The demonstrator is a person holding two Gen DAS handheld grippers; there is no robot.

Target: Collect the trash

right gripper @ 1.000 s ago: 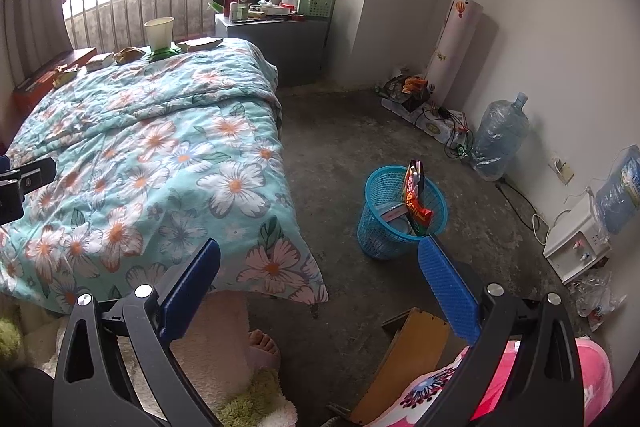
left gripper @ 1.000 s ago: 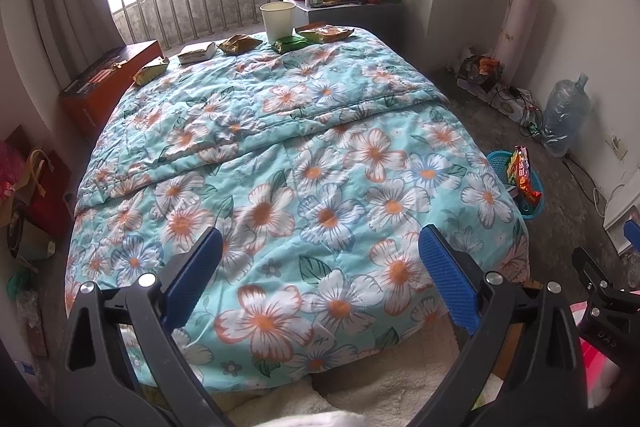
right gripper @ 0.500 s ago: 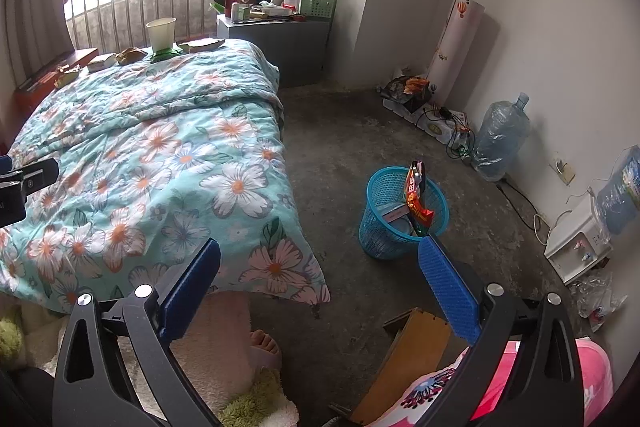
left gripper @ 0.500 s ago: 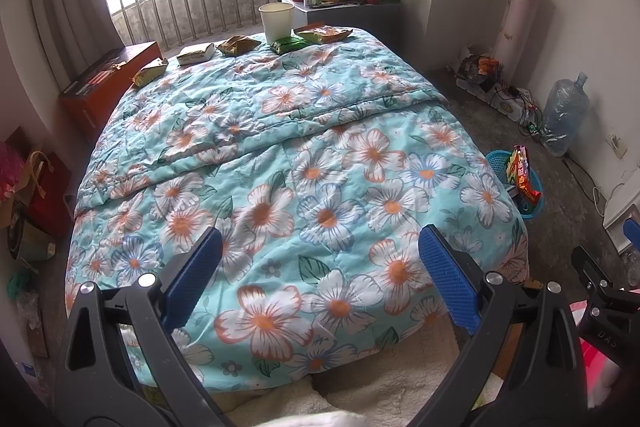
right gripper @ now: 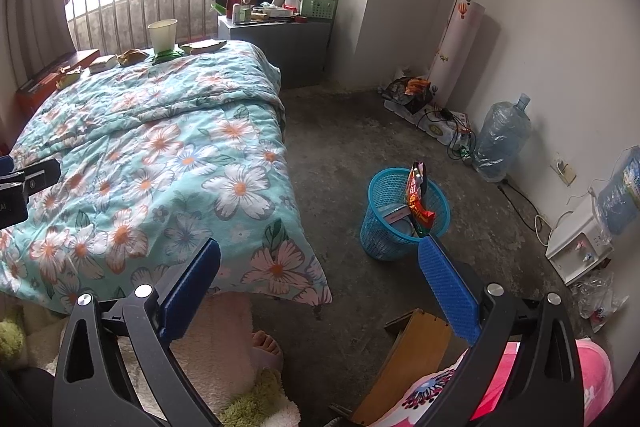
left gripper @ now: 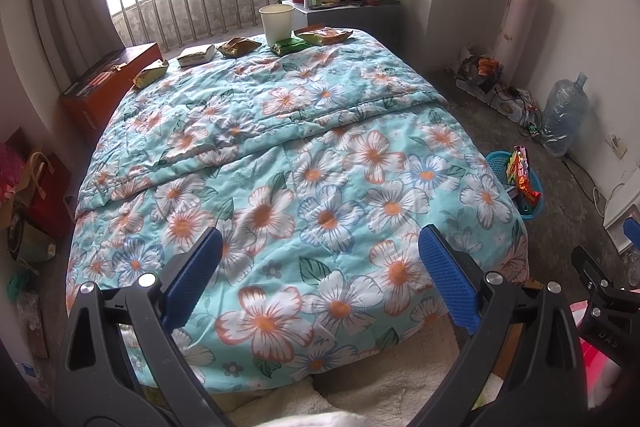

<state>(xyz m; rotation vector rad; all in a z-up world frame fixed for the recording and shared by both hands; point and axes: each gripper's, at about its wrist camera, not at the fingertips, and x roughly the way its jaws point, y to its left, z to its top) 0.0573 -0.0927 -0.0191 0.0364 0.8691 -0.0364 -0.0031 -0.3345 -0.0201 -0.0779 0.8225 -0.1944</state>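
Several snack wrappers lie along the far end of the floral bed: a green one (left gripper: 290, 45), a brown one (left gripper: 239, 47), one at the far left (left gripper: 149, 74), beside a white paper cup (left gripper: 276, 23). A blue mesh trash basket (right gripper: 402, 213) stands on the floor right of the bed with a red wrapper (right gripper: 418, 201) sticking out; it also shows in the left wrist view (left gripper: 516, 183). My left gripper (left gripper: 320, 277) is open and empty above the bed's near end. My right gripper (right gripper: 320, 277) is open and empty over the floor near the basket.
A grey nightstand (right gripper: 280, 41) with clutter stands past the bed. A water jug (right gripper: 500, 139), cables and boxes line the right wall. A wooden box (right gripper: 408, 359) and pink fabric lie at the front right. An orange box (left gripper: 108, 83) sits left of the bed.
Both views have shifted slightly; the grippers stay open and empty. Nothing on the bed or in the basket has moved.
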